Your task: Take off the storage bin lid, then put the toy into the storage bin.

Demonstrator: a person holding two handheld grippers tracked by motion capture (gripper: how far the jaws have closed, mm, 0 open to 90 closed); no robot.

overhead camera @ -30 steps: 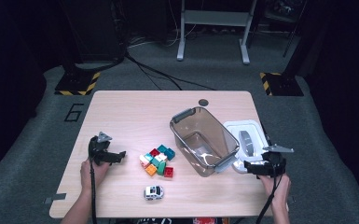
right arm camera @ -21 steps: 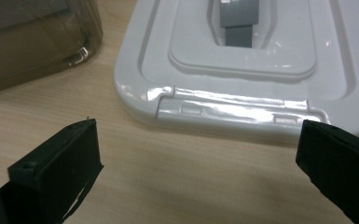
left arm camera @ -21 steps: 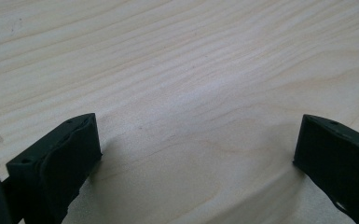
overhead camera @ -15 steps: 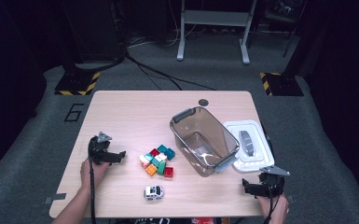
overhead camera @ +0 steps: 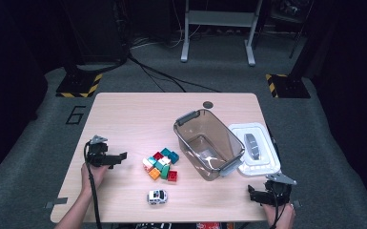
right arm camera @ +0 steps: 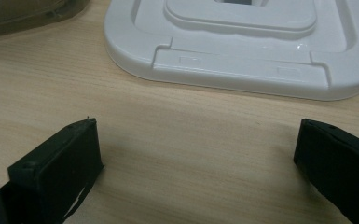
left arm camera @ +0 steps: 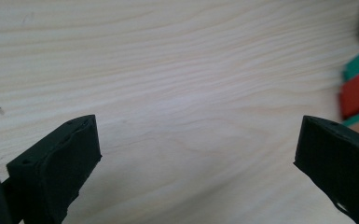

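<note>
From the high view, the left gripper (overhead camera: 119, 156) sits at nine o'clock of the pile of toy bricks (overhead camera: 162, 165), near it but apart. The right gripper (overhead camera: 253, 195) rests at the table's (overhead camera: 133, 119) five o'clock corner, just below the white lid (overhead camera: 255, 149). Each gripper view adds what that one blurs: both pairs of jaws stand wide apart (nothing between them), over bare wood. A clear bin (overhead camera: 208, 143) stands beside the lid; a toy car (overhead camera: 157, 196) lies at six o'clock of the bricks.

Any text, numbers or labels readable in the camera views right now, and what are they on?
"6": dark figure on the grey floor mat left of the table.
White lid: two small embossed marks on its front edge, too small to read.
Nothing else legible.
</note>
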